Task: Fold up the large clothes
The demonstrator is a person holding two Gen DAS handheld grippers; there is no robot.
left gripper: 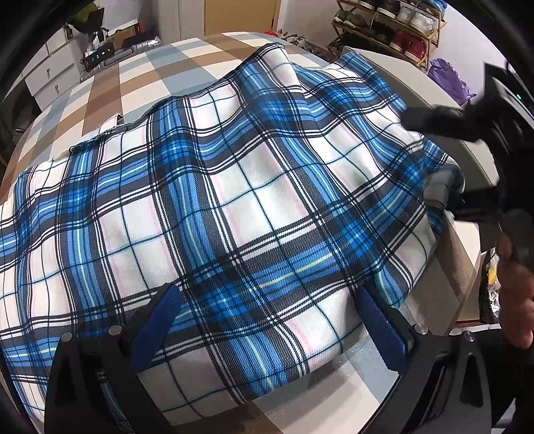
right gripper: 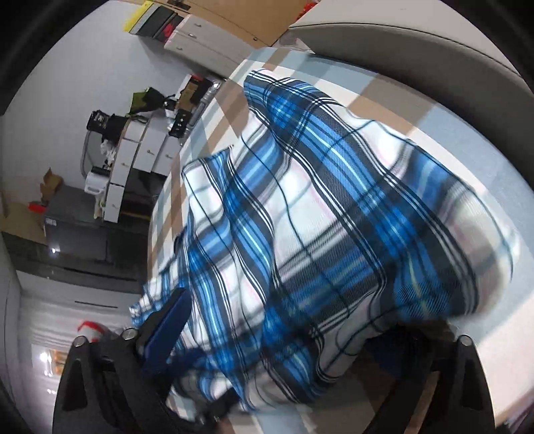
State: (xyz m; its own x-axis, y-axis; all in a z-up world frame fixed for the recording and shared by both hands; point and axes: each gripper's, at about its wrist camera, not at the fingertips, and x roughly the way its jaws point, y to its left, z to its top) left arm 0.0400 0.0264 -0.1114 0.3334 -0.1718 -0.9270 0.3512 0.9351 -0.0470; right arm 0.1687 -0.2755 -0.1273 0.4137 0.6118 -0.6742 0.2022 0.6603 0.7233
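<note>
A large blue, white and black plaid cloth (left gripper: pixel 233 187) lies spread over the checked table (left gripper: pixel 140 76). My left gripper (left gripper: pixel 273 320) is open, its blue pads either side of the cloth's near edge, low over it. In the left wrist view my right gripper (left gripper: pixel 444 157) shows at the far right, at the cloth's right edge. In the right wrist view the cloth (right gripper: pixel 317 217) is bunched and draped over my right gripper (right gripper: pixel 267 360). Only its left blue pad (right gripper: pixel 167 327) shows; the right one is hidden under fabric, so I cannot tell how the jaws stand.
A white drawer unit (left gripper: pixel 50 76) stands beyond the table's far left. A wooden shoe rack (left gripper: pixel 393 26) and a purple bag (left gripper: pixel 450 76) stand at the far right. A grey curved seat edge (right gripper: pixel 400 30) lies past the table. A dark cabinet (right gripper: pixel 76 230) stands left.
</note>
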